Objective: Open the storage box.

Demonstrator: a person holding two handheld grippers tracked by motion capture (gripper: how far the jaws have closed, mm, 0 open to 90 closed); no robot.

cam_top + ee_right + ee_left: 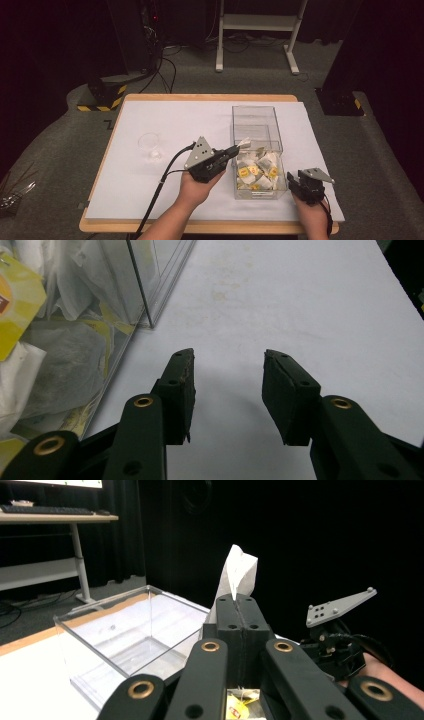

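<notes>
1. Your left gripper (239, 602) is clamped on one tea bag (236, 575), which stands up above its fingertips, over the clear box (257, 122).
2. Your right gripper (228, 390) rests wide apart, empty, just beside the box wall.
3. Judged remaining: carry to the glass cup (150, 142); nothing delivered yet.

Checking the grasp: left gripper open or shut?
Shut: the left gripper has its jaws pressed together on a white tea bag, above the clear box.
</notes>
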